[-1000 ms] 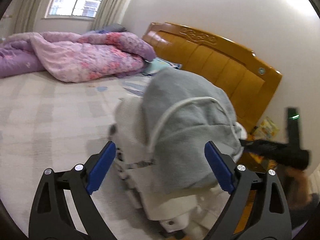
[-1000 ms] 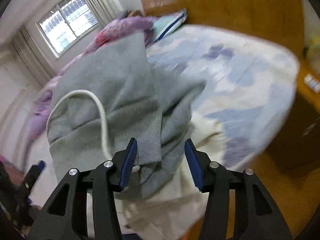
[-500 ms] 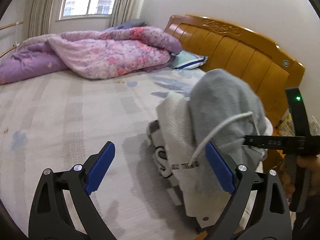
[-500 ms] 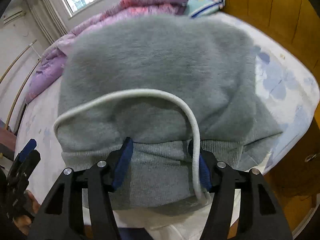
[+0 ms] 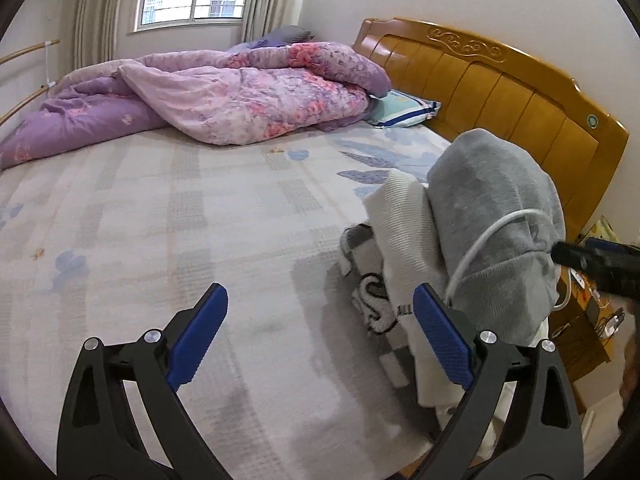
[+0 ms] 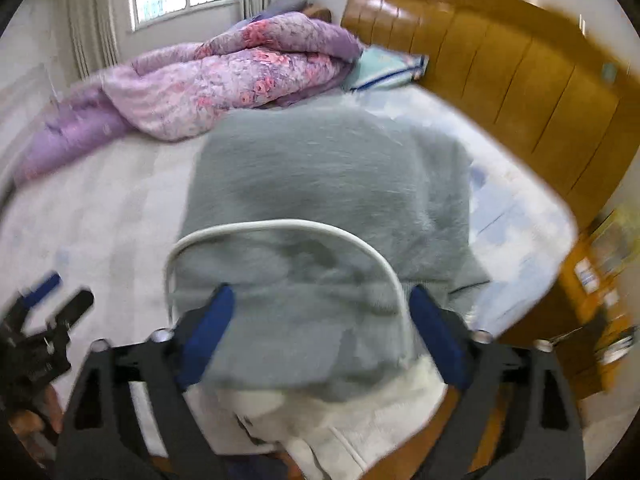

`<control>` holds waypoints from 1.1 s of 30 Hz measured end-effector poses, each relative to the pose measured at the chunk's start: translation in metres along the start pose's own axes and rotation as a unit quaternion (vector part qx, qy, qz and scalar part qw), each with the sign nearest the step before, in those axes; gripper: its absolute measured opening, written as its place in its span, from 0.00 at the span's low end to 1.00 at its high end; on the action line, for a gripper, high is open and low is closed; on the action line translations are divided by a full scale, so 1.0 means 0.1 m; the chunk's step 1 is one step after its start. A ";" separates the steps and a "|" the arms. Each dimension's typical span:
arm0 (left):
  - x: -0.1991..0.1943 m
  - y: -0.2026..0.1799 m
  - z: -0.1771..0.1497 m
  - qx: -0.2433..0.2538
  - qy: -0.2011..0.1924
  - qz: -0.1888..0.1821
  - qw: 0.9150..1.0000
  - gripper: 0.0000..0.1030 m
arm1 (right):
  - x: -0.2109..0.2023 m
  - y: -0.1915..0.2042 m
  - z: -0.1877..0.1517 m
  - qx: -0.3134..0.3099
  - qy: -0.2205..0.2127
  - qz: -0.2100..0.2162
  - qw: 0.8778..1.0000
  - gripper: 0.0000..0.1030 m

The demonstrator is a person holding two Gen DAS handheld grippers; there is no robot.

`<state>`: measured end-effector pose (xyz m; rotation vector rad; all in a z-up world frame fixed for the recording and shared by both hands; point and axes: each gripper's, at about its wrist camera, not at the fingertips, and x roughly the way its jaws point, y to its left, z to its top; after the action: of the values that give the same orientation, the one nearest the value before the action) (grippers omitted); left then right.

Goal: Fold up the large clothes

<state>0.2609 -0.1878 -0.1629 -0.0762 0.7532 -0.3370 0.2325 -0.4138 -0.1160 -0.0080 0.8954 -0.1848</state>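
A folded grey fleece garment (image 5: 496,216) with a white drawstring (image 5: 480,248) sits on top of a pile of folded clothes, on a white ribbed garment (image 5: 404,224), at the bed's right edge. My left gripper (image 5: 320,344) is open and empty over the bare sheet, left of the pile. My right gripper (image 6: 320,332) is open, its jaws wide on either side of the grey garment's (image 6: 328,200) near edge, not clamping it. The right gripper's black body also shows in the left wrist view (image 5: 596,264).
A purple and pink floral quilt (image 5: 224,92) is heaped at the far side of the bed. A wooden headboard (image 5: 496,80) runs along the right. A pillow (image 5: 404,108) lies by it. A wooden nightstand (image 6: 592,300) stands right of the bed.
My right gripper was closed on the grey garment and has opened wide and let it go onto the pile. My left gripper has drawn back to the left, away from the pile.
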 end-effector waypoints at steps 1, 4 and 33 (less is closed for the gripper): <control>-0.03 0.02 -0.01 0.000 0.001 0.004 1.000 0.92 | -0.07 0.15 -0.06 -0.014 -0.001 -0.012 1.000 0.87; -0.18 0.11 -0.07 0.011 0.010 0.019 1.000 0.94 | -0.15 0.47 -0.28 -0.035 -0.008 -0.025 0.999 0.90; -1.60 0.94 -0.49 -0.026 -0.051 0.037 0.998 0.95 | -1.04 1.87 -0.84 -0.054 -0.069 -0.040 0.995 0.92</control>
<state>0.1448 -0.0439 -0.1112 -0.1129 0.6616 -0.2422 0.1336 -0.2067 -0.1037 -0.1553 0.7675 -0.2081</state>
